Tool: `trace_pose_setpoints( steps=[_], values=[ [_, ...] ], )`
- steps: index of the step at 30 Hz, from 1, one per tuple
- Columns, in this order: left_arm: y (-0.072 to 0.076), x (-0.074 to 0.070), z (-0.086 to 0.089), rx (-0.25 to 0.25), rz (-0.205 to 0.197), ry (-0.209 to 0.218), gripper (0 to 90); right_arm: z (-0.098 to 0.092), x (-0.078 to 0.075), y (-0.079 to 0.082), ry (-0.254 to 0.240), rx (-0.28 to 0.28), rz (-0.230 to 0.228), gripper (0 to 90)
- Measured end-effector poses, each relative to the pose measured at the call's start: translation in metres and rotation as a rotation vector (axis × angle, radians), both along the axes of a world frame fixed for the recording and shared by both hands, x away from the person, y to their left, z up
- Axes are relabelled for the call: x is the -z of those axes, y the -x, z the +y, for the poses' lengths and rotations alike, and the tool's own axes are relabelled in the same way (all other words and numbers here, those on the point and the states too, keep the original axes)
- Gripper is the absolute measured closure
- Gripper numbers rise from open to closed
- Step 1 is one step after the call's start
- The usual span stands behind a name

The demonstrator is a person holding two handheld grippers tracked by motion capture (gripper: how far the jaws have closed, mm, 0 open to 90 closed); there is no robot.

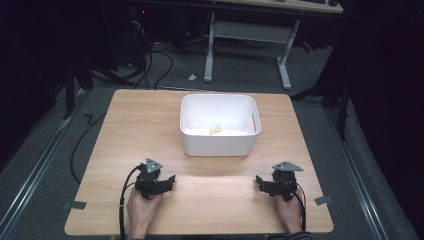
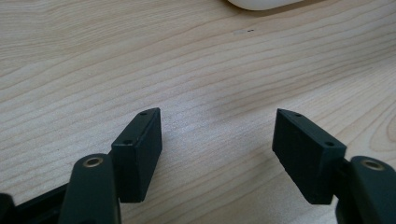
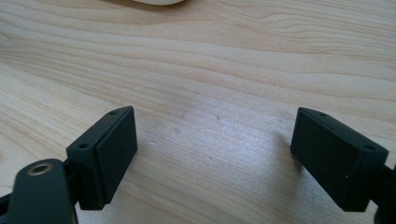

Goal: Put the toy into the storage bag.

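Observation:
A white plastic bin (image 1: 219,125) stands on the wooden table (image 1: 200,190) a little behind its middle. A small colourful object (image 1: 215,131) lies on the bin's floor. My left gripper (image 1: 171,178) rests near the front left of the table, held by a hand, and is open with bare wood between its jaws (image 2: 217,135). My right gripper (image 1: 258,180) rests at the front right, held by the other hand, also open over bare wood (image 3: 215,135). Both point inward toward the table's middle. The bin's lower edge (image 2: 261,3) shows at the top of the left gripper view.
A cable (image 1: 122,200) trails from the left gripper off the front edge. Tape marks (image 1: 75,204) sit at the table's front corners. A white desk frame (image 1: 250,45) stands on the floor behind the table. A rounded bin corner (image 3: 154,1) edges the right gripper view.

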State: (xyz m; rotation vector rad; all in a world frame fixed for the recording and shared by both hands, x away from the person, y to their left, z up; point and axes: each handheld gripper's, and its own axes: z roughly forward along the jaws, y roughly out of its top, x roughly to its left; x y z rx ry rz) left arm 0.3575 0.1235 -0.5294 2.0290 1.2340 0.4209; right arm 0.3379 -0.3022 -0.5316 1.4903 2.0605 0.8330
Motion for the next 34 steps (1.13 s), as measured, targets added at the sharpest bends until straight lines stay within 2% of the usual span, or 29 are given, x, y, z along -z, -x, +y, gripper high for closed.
trace_pose_setpoints(
  steps=[7, 15, 19, 22, 27, 34],
  values=[
    [0.0022, 0.0020, -0.0019, 0.001, -0.019, -0.008, 31.4, 0.0000, 0.0000, 0.0001, 0.000, 0.000, 0.000, 14.6],
    [0.0060, 0.0061, -0.0045, 0.002, -0.060, -0.020, 29.2, 0.0001, 0.0000, 0.0001, 0.000, 0.001, 0.000, 14.6],
    [0.0067, 0.0062, -0.0071, 0.004, -0.066, -0.047, 28.5, 0.0003, 0.0000, 0.0002, 0.000, 0.002, 0.000, 14.6],
    [0.0063, 0.0064, -0.0065, 0.008, -0.064, -0.037, 27.7, 0.0005, 0.0000, 0.0003, -0.001, 0.005, 0.001, 14.6],
    [0.0068, 0.0065, -0.0074, 0.018, -0.062, -0.044, 24.7, 0.0006, 0.0000, 0.0004, -0.001, 0.005, 0.001, 14.6],
    [0.0070, 0.0064, -0.0060, 0.017, -0.059, -0.032, 25.0, 0.0005, 0.0001, 0.0004, -0.001, 0.005, 0.000, 14.5]
  ],
)
